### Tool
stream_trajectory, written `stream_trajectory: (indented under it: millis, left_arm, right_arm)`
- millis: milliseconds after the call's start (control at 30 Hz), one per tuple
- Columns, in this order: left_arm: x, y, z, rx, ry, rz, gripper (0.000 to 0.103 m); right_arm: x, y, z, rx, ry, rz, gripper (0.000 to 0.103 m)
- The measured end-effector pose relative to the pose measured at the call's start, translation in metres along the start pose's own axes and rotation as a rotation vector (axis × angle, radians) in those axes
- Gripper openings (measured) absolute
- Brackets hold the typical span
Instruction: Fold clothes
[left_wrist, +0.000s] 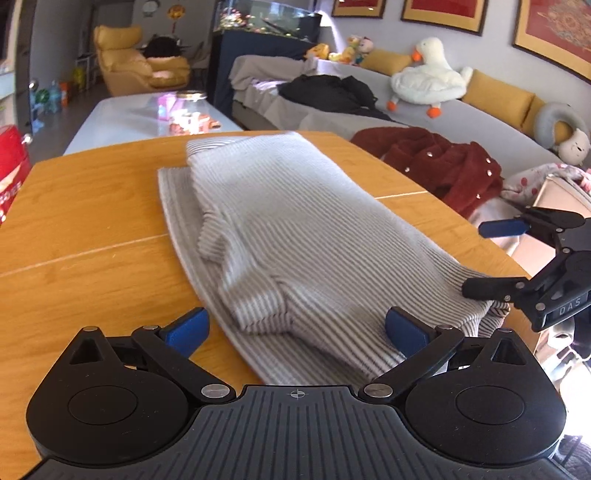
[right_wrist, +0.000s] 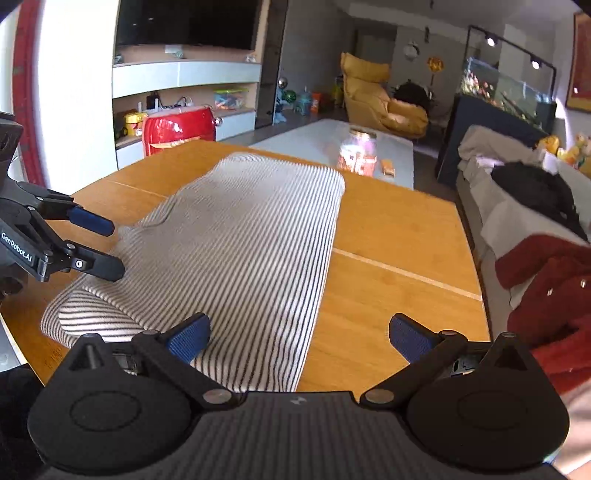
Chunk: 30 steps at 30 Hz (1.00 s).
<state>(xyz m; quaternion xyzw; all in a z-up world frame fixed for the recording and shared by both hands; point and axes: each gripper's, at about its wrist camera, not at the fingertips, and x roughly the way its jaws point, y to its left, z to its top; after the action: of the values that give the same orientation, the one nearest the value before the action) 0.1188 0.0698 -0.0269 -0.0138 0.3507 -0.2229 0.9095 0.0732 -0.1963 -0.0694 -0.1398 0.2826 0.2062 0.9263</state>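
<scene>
Looking along the left gripper (left_wrist: 295, 330), its blue-padded fingers (left_wrist: 186, 330) are spread wide and hold nothing. It is low over the near end of the table (left_wrist: 85, 221), aimed down the length of the striped top (left_wrist: 291, 236). That top lies folded on the wood, a narrower layer doubled over a wider one, with its near end between the open fingers; the right pad seems to rest on the cloth, the left pad is over bare wood just beside it. At the right edge the right gripper (left_wrist: 484, 258) comes in sideways, also wide open, its lower finger touching the top's near corner, the upper one in the air.

From the right wrist, the right gripper (right_wrist: 299, 332) is likewise low, level and open wide, gripping nothing. The top (right_wrist: 243, 251) runs away from it across the table (right_wrist: 388, 229); its near edge lies under the left finger (right_wrist: 188, 336), while the right finger is over bare wood. On the left, the left gripper (right_wrist: 107, 247) reaches in, open, its lower finger pressing on a fold, the upper one above the cloth.
</scene>
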Motion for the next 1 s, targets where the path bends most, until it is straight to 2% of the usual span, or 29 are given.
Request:
stream_trajectory:
  millis: [67, 167, 267, 333, 400, 433, 567, 600, 700, 833, 867, 933, 1000]
  left_arm:
    - [-0.012, 0.006, -0.003, -0.017, -0.008, 0.048, 0.103]
    - [-0.035, 0.015, -0.002, -0.048, -0.042, 0.100, 0.103]
    - [-0.046, 0.012, 0.003, -0.063, -0.055, 0.137, 0.103]
    - [-0.048, 0.006, 0.006, -0.051, -0.053, 0.167, 0.103]
    - [-0.046, -0.003, 0.008, -0.021, -0.038, 0.202, 0.103]
    - [-0.044, -0.007, 0.009, -0.006, -0.030, 0.219, 0.103]
    - [-0.038, -0.022, 0.007, 0.029, -0.027, 0.210, 0.103]
    - [-0.038, -0.024, 0.007, 0.029, -0.030, 0.202, 0.103]
    - [-0.040, -0.030, 0.005, 0.033, -0.047, 0.183, 0.103]
    - [-0.043, -0.036, 0.004, 0.037, -0.053, 0.157, 0.103]
    - [-0.043, -0.037, 0.004, 0.037, -0.054, 0.152, 0.103]
    - [-0.044, -0.039, 0.003, 0.038, -0.055, 0.141, 0.103]
    - [-0.044, -0.039, 0.003, 0.041, -0.056, 0.135, 0.103]
  right_arm:
    - [-0.009, 0.009, 0.009, -0.044, -0.052, 0.038, 0.103]
    - [-0.008, 0.029, 0.013, -0.124, -0.071, 0.124, 0.103]
    - [0.018, 0.052, -0.002, -0.231, 0.023, 0.128, 0.101]
    - [0.016, 0.053, -0.004, -0.220, 0.011, 0.130, 0.101]
    - [0.001, 0.055, 0.001, -0.247, -0.024, 0.148, 0.094]
    - [-0.009, 0.057, 0.003, -0.266, -0.049, 0.167, 0.094]
    - [-0.032, 0.074, -0.001, -0.330, -0.052, 0.335, 0.092]
    - [-0.031, 0.079, -0.005, -0.351, -0.042, 0.347, 0.092]
    - [-0.020, 0.095, -0.021, -0.434, -0.037, 0.262, 0.090]
    - [-0.014, 0.100, -0.023, -0.458, -0.066, 0.199, 0.089]
    - [-0.012, 0.101, -0.022, -0.456, -0.067, 0.191, 0.086]
    - [-0.008, 0.097, -0.016, -0.399, -0.045, 0.206, 0.076]
    - [-0.001, 0.083, -0.008, -0.280, -0.008, 0.250, 0.074]
